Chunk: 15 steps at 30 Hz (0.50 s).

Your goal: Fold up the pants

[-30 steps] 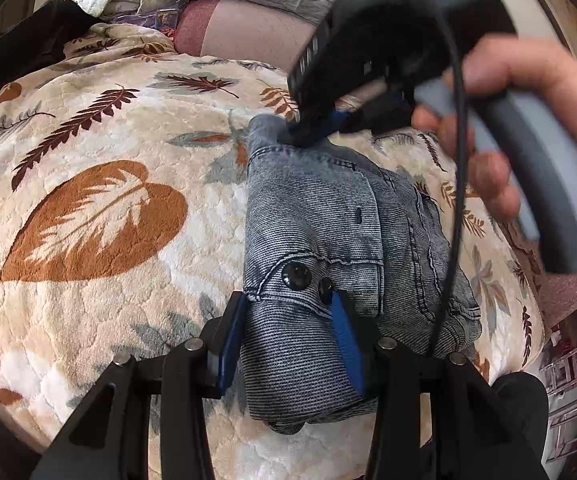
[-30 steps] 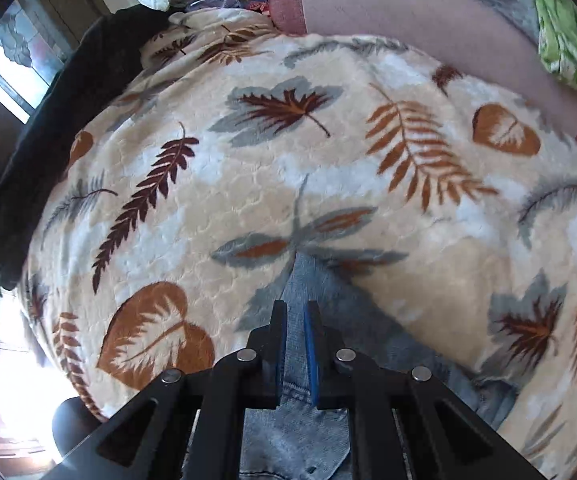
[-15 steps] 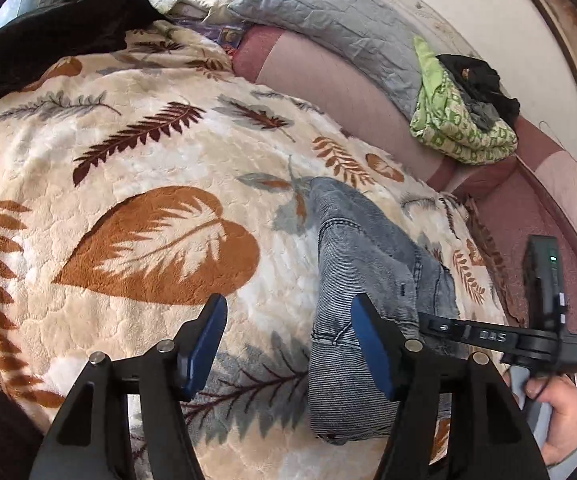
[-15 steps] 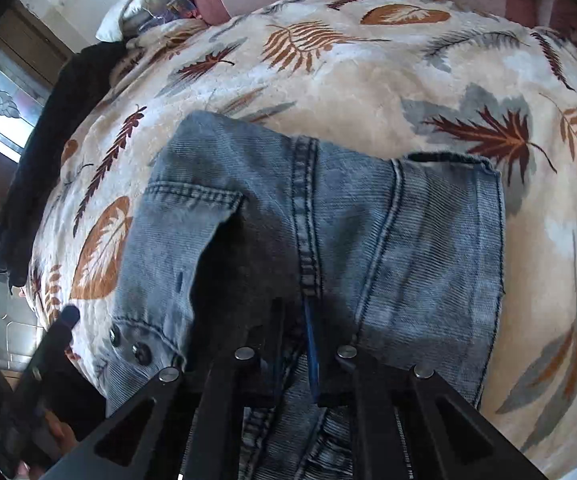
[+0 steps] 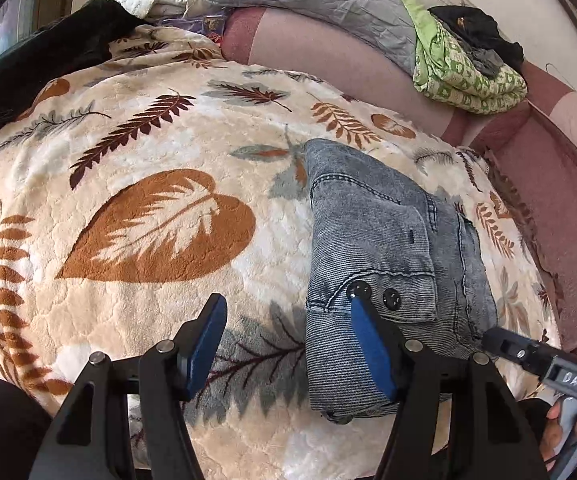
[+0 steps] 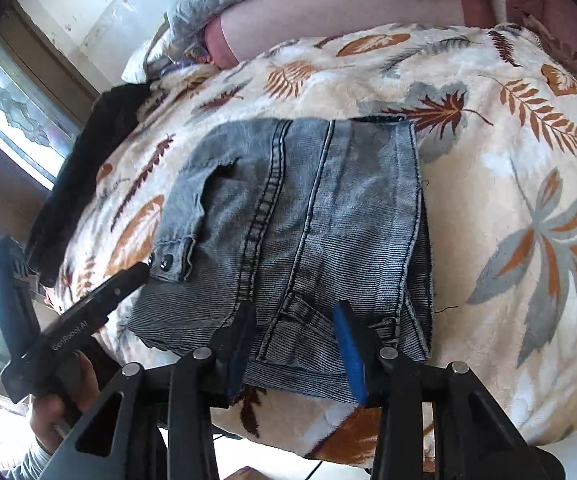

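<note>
Right wrist: folded pants (image 6: 308,216), waistband nearest camera

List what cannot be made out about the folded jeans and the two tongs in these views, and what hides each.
- Folded jeans, right wrist view: layers beneath the top one are covered; near edge sits behind the right tongs.
- Jeans, left wrist view: part of the near end is behind a blue finger of the left tongs.
- Right tongs, left wrist view: cut off by the frame edge.
</note>
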Available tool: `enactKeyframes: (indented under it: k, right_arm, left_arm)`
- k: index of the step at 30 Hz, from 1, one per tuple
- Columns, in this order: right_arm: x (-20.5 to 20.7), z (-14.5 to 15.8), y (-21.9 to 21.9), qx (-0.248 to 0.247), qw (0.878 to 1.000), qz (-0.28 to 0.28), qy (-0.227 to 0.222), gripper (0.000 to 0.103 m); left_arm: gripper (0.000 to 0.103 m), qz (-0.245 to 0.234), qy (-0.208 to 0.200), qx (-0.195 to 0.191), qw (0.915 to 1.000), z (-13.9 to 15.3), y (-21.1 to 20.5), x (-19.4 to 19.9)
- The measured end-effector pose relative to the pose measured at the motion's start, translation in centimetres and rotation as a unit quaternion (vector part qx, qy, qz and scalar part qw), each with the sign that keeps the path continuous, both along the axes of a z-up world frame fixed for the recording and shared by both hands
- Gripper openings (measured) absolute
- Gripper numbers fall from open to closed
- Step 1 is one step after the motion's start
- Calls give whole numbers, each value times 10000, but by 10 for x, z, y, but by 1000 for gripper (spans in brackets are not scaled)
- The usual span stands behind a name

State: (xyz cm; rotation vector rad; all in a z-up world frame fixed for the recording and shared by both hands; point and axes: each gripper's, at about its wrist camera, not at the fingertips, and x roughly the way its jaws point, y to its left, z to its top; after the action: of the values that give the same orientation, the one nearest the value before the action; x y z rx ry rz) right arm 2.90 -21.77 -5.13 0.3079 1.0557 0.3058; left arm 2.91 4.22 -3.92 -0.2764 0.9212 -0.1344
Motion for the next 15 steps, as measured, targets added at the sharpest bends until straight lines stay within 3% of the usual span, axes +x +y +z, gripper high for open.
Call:
enactKeyframes:
  k: [2, 4, 7, 9, 10, 15]
  right_arm:
    - [1, -23, -7, 177, 9995, 7, 249, 53]
    - [-2, -17, -15, 454, 9987, -71, 204, 52]
    - [-9, -3, -35, 1074, 9935, -388, 37, 53]
    - [-17, 0, -49, 1248, 9894, -722, -184, 62]
    - [-22, -2, -57, 1332, 9868, -886, -261, 67]
    - [-22, -24, -92, 2286, 9651, -1276, -41, 68]
  left_arm:
    - [67, -53, 25, 161, 9999, 0, -6, -1]
    - [68, -257, 207, 400, 9987, -6, -15, 1]
    - [68, -154, 66, 396, 9991, 2, -12, -6]
    - [68, -79, -13, 297, 9995, 8, -10, -8]
    - [68, -75, -31, 343, 9994, 10, -11, -8]
    - [68, -151, 86, 608, 9980, 9, -17, -6]
